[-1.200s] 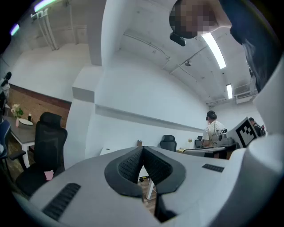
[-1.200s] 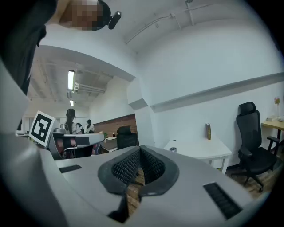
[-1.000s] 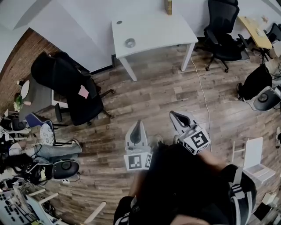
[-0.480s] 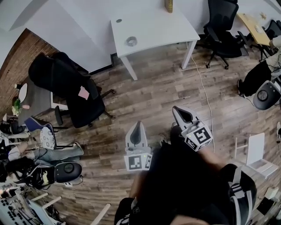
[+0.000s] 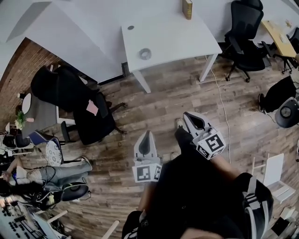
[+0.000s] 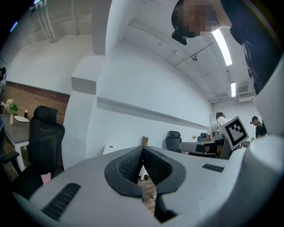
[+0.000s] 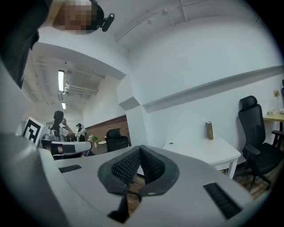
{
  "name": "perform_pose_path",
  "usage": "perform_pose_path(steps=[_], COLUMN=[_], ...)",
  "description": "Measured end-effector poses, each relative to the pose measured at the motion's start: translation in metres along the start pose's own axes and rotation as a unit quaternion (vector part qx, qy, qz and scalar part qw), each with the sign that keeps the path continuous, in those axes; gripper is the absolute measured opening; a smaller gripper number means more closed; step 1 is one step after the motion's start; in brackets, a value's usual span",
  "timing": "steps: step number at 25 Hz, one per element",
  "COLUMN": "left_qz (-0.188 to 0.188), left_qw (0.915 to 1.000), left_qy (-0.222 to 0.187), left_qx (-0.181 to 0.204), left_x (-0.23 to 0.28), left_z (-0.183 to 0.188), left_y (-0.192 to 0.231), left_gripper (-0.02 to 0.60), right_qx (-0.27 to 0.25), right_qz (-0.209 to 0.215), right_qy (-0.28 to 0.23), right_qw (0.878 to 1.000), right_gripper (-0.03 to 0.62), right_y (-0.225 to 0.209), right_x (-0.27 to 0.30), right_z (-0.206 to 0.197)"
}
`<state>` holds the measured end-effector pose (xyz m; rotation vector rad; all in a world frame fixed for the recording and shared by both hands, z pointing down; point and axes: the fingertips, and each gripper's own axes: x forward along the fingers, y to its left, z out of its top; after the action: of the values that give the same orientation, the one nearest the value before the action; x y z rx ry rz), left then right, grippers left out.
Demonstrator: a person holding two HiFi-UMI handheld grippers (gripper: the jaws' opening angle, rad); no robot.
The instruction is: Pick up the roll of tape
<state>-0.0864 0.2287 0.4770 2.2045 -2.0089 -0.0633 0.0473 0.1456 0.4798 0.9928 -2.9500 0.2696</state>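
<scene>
The roll of tape point(image 5: 145, 53) is a small grey ring lying on the white table point(image 5: 177, 39) at the far side of the wood floor, seen only in the head view. Both grippers are held level over the floor, well short of the table. My left gripper point(image 5: 147, 133) is shut with nothing between its pads point(image 6: 143, 149). My right gripper point(image 5: 189, 115) is shut too and empty point(image 7: 140, 147). The right gripper view shows the table point(image 7: 208, 150) ahead, but the tape cannot be made out there.
A tan book point(image 5: 187, 8) stands at the table's back edge. A black office chair point(image 5: 77, 100) stands at the left and another point(image 5: 246, 39) right of the table. A white cable point(image 5: 223, 105) runs along the floor. A person sits low at the far left point(image 5: 51, 170).
The table and tape have slid down and right in the head view as the person walks toward them. Both grippers stay shut and travel forward with the person.
</scene>
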Motion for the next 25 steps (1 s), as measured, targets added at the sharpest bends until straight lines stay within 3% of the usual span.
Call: perform_pose_path(steps=[7, 13, 18, 25], left_qz=[0.006, 0.005, -0.016, -0.066], left_qw=[0.9998, 0.9987, 0.9958, 0.9834], left_qy=[-0.003, 0.009, 0.051, 0.111], left_qx=[0.018, 0.050, 0.074, 0.127], left_x=[0.123, 0.198, 0.248, 0.341], left_z=[0.029, 0.044, 0.025, -0.008], left_y=[0.015, 0.021, 0.034, 0.079], left_gripper=[0.023, 0.023, 0.024, 0.023], right_qx=[-0.006, -0.015, -0.005, -0.002], right_qz=[0.028, 0.054, 0.048, 0.031], right_qy=[-0.006, -0.002, 0.012, 0.030], right_qw=[1.000, 0.998, 0.999, 0.999], right_gripper=[0.014, 0.014, 0.014, 0.014], right_y=[-0.081, -0.133, -0.165, -0.196], right_x=[0.085, 0.139, 0.172, 0.230], right_z=[0.035, 0.056, 0.052, 0.042])
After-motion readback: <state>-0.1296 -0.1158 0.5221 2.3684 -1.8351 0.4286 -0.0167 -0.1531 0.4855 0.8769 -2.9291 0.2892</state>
